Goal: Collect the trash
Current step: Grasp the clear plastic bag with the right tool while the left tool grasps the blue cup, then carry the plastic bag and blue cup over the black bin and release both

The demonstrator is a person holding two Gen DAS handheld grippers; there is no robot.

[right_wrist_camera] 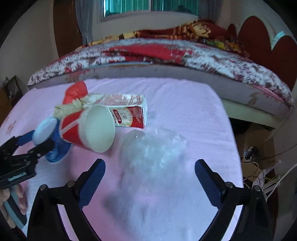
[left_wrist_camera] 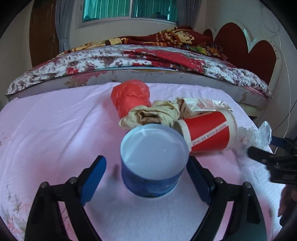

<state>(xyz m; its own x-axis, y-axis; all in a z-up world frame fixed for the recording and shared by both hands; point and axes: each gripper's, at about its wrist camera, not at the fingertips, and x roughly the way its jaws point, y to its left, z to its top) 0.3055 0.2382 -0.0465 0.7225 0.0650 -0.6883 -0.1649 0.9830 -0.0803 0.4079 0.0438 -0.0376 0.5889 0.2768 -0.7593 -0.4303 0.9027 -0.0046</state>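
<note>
A blue cup (left_wrist_camera: 152,161) stands on the pink cloth (left_wrist_camera: 55,129), between the open fingers of my left gripper (left_wrist_camera: 146,172); the right finger is close to its side, the left finger apart. Behind it lie a red-and-white paper cup (left_wrist_camera: 207,131) on its side, crumpled brown paper (left_wrist_camera: 152,115), a red plastic bag (left_wrist_camera: 130,96) and a red-and-white carton (left_wrist_camera: 200,105). My right gripper (right_wrist_camera: 150,178) is open around a clear crumpled plastic bag (right_wrist_camera: 154,148). The right wrist view also shows the blue cup (right_wrist_camera: 52,140), paper cup (right_wrist_camera: 89,128) and carton (right_wrist_camera: 130,113).
A bed with a floral cover (left_wrist_camera: 130,59) and a red headboard (left_wrist_camera: 246,46) runs behind the table. The table's right edge (right_wrist_camera: 233,148) drops to a floor with a cardboard box and cables (right_wrist_camera: 259,166). A window (left_wrist_camera: 130,9) is on the far wall.
</note>
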